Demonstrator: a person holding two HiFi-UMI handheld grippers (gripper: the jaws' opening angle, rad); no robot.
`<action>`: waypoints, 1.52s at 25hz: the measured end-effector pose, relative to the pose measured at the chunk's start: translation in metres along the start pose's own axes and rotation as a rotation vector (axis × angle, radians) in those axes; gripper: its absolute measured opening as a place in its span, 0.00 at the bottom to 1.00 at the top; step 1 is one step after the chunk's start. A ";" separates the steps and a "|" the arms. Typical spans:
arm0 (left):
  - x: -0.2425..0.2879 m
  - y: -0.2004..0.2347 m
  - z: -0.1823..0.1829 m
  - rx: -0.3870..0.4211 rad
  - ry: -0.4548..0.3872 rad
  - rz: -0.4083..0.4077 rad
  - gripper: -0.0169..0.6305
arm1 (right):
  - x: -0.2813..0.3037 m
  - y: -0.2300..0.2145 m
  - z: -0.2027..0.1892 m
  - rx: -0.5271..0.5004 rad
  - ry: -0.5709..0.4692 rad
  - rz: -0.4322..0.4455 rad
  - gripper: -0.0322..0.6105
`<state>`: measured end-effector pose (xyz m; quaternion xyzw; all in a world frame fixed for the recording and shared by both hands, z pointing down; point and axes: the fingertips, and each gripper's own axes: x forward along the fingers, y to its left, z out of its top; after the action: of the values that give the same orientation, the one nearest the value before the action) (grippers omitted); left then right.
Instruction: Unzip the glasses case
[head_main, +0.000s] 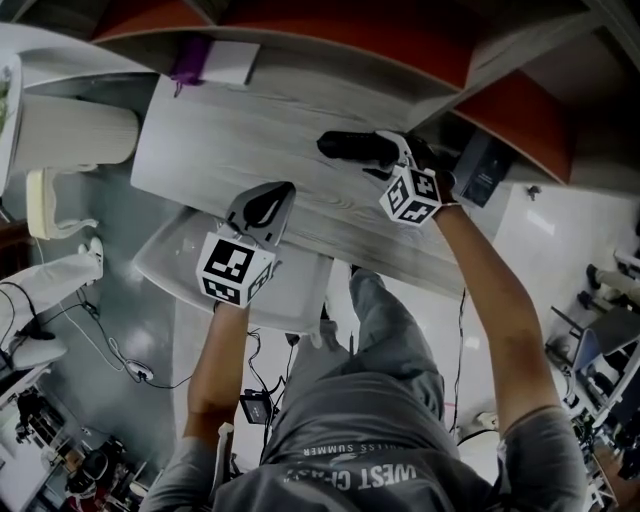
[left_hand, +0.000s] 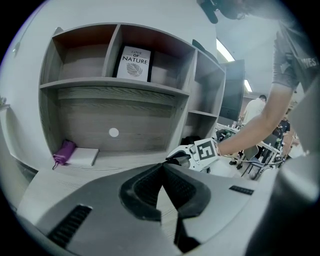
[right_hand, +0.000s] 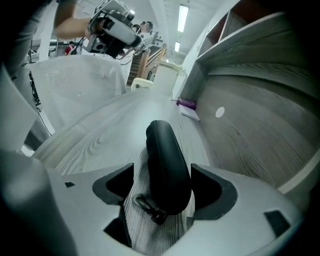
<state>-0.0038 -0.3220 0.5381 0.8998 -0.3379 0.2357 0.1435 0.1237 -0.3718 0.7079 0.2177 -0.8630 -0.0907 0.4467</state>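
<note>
A black glasses case (head_main: 352, 146) lies on the grey wood desk (head_main: 200, 150), near the shelf unit. In the right gripper view the case (right_hand: 167, 160) runs lengthwise between my right gripper's (right_hand: 162, 176) wide jaws, with a gap on each side, and its zip is closed. A small dark pull or clip (right_hand: 151, 210) hangs at the near end of the case. In the head view my right gripper (head_main: 385, 157) stands over the case's right end. My left gripper (head_main: 268, 205) hovers at the desk's front edge, its pads (left_hand: 150, 187) pressed together with nothing between them.
A purple pouch (head_main: 190, 60) lies on a white pad (head_main: 232, 62) at the desk's far left. A book (left_hand: 134, 62) stands on the upper shelf. A white mesh chair (head_main: 290, 290) sits under the front edge.
</note>
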 end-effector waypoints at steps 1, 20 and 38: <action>0.000 0.000 -0.001 -0.002 0.000 0.001 0.02 | 0.003 -0.004 0.000 0.010 0.000 -0.009 0.59; -0.026 -0.002 -0.006 -0.022 0.001 0.014 0.02 | -0.020 0.005 0.031 0.230 -0.109 -0.075 0.45; -0.080 -0.059 0.001 0.190 0.019 -0.129 0.21 | -0.197 0.059 0.139 0.087 -0.298 0.009 0.45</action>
<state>-0.0165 -0.2363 0.4893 0.9270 -0.2540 0.2655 0.0754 0.0934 -0.2348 0.5028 0.2170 -0.9239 -0.0825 0.3040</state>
